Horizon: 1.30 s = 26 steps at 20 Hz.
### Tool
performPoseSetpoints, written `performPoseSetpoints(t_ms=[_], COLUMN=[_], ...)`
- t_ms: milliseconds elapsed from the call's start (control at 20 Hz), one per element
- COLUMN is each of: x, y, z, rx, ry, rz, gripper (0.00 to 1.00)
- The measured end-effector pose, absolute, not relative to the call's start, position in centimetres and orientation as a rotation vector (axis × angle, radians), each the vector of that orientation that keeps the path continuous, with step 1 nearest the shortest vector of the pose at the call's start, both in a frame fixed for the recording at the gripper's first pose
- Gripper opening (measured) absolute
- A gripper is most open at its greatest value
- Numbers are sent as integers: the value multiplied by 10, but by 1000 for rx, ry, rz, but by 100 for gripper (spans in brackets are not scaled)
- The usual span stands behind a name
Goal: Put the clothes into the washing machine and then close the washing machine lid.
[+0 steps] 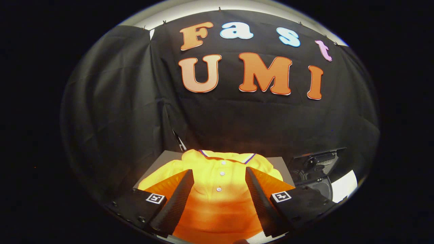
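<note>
One yellow polo shirt lies spread flat on a grey table, collar away from the gripper, its collar trimmed with a thin dark line and a row of small white buttons running down the placket. The lower part of the shirt shades into a deeper orange, and its sleeves reach out to either side over the tabletop. The gripper hangs above the shirt with its two fingers spread well apart, the button placket showing in the gap between them; neither finger presses on the cloth, and whether the tips touch it cannot be told from this angle. Each finger carries a small square black-and-white marker near its base. To the right of the shirt, just past the right finger, stands the washing machine, a dark opening with its dark lid raised and tilted back. Beside the machine a patch of white surface shows. Behind the table hangs the black cloth wall of the booth, falling in loose folds
</note>
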State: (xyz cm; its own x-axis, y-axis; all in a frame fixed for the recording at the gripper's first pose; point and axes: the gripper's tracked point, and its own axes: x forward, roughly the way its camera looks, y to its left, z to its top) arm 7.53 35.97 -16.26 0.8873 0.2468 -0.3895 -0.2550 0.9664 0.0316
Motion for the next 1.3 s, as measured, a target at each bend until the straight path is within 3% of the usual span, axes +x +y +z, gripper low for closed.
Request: performPoseSetpoints(t_ms=[450, 950, 1050, 1200, 1250, 1300], x=[97, 94, 90, 89, 90, 90], y=[359, 361, 367, 379, 377, 376], z=[-221, -230, -232, -239, -240, -240], rx=[-47, -111, -82, 17, 19, 17], ry=[556, 564, 578, 616, 611, 614], rz=[213, 251, 276, 295, 300, 304], gripper=[99, 98, 84, 33, 26, 25])
